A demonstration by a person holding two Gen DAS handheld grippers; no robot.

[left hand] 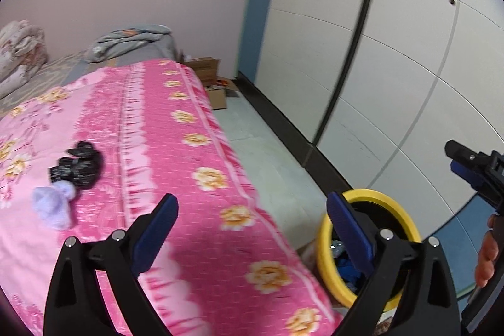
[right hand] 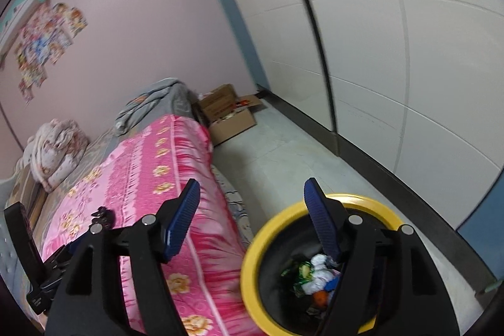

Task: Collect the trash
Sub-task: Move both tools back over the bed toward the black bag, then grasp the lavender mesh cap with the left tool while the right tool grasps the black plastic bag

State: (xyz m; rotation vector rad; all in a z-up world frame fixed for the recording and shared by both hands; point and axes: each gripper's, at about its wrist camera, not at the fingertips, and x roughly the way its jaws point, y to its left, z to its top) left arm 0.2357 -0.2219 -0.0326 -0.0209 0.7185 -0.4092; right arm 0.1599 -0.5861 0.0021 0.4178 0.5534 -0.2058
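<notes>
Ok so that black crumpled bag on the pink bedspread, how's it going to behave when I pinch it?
The black crumpled bag looks like thin wrinkled plastic, so it is probably floppy and will collapse between the pads. It seems light for its size. Its glossy film may be slippery, so grab a thick fold. The lilac wad touches it and might get dragged along.

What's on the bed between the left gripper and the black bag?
Only bare pink bedspread between the left gripper and black bag, in the left wrist view.
</notes>
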